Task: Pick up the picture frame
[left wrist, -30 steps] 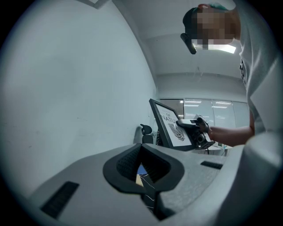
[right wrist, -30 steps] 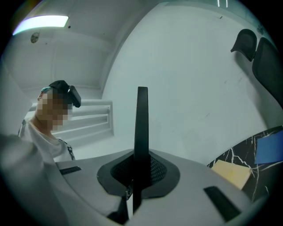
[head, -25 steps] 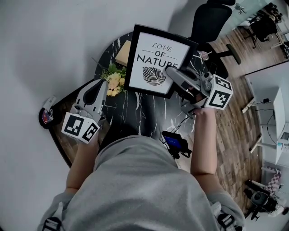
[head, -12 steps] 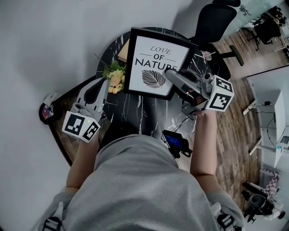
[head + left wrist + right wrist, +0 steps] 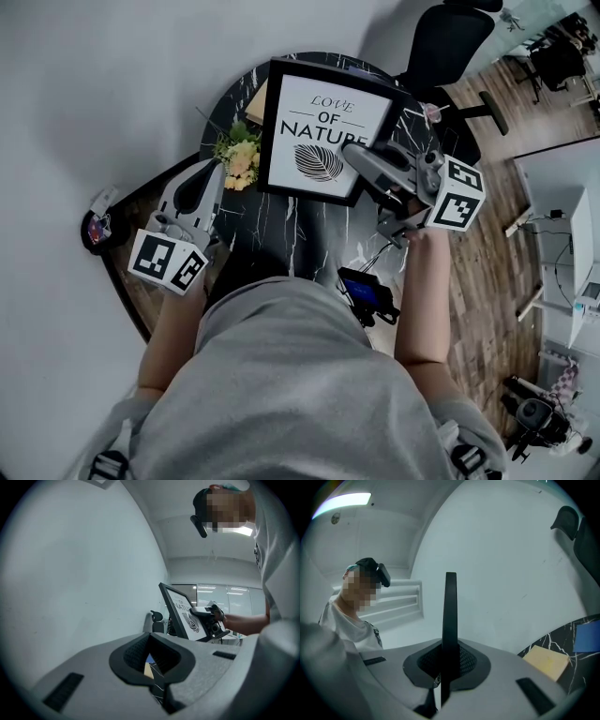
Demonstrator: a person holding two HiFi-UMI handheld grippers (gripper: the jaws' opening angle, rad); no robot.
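**Item: picture frame** [image 5: 323,122]. Black border, white print with a leaf. It sits tilted over the far part of the dark marbled tabletop [image 5: 300,234], at 12 o'clock from you. No view shows whether its lower edge rests on the tabletop or hangs clear of it.

**Hazards**
- You have a single grip, on the frame's rim at about 4 o'clock. Most of the frame lies out toward 10 o'clock, so its weight may turn it in the pads or pull it out.
- The rim is thin and looks smooth. A quick lift or a wrist roll would probably start a slip, and a fall onto the hard tabletop could crack the frame.
- The flowers [image 5: 239,161] stand just beside the frame's 9 o'clock edge, and a tan block [image 5: 255,111] lies at its 10 o'clock corner. A swing that way would knock them.

**Right tool** [image 5: 356,155]. The jaws are almost closed and clamped on the frame's rim. In the right gripper view the rim [image 5: 450,620] stands edge-on between the pads as a dark strip.

**Left tool** [image 5: 214,173]. It is at 8 o'clock from the frame and well apart from it. The jaws are drawn together to a sliver with nothing between them, and only tabletop shows through the gap.
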